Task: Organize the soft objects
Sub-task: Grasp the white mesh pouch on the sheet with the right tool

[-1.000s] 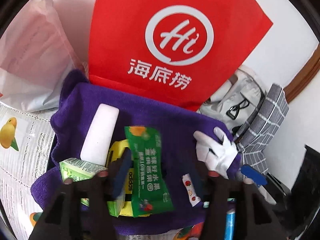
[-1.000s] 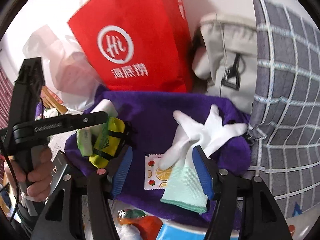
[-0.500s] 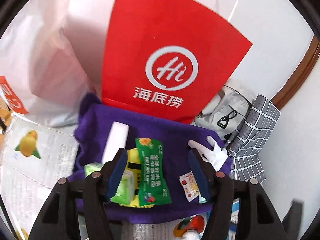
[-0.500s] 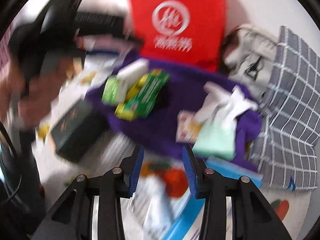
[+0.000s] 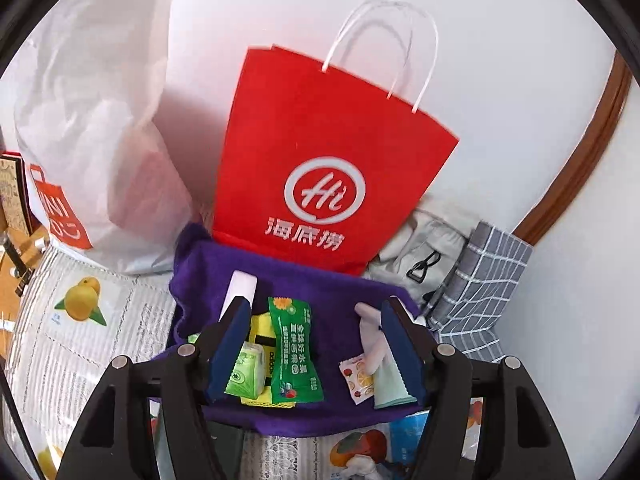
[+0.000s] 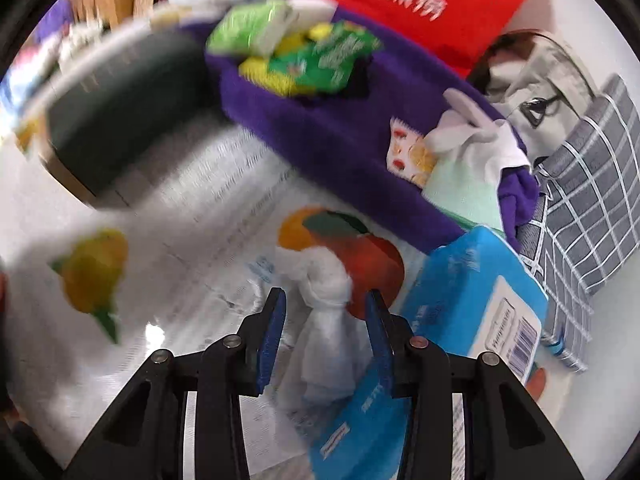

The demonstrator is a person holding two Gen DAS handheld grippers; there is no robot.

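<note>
A purple towel (image 5: 200, 280) lies on the fruit-print tablecloth and bears a white block (image 5: 240, 284), a green tissue pack (image 5: 246, 372), a green snack packet (image 5: 294, 356), a fruit sachet (image 5: 358, 372), a white glove (image 5: 370, 340) and a mint cloth (image 5: 388, 384). My left gripper (image 5: 316, 308) hovers above the towel, its jaws opening, gripping nothing. In the blurred right wrist view, my right gripper (image 6: 325, 294) points down at the cloth in front of the towel (image 6: 320, 136). Its jaws are closing around a knotted white wad (image 6: 324, 280), the pads apart from it.
A red paper bag (image 5: 328, 160) stands behind the towel, with a white plastic bag (image 5: 100, 120) to its left. A grey bag (image 5: 424, 248) and a checked cloth (image 5: 480, 288) lie to the right. A blue tissue pack (image 6: 472, 288) sits beside the wad, a dark box (image 6: 120, 120) further left.
My left gripper rose and drew back from the towel, its jaws spreading. My right gripper swung from over the glove down to the white wad, and its jaws narrowed.
</note>
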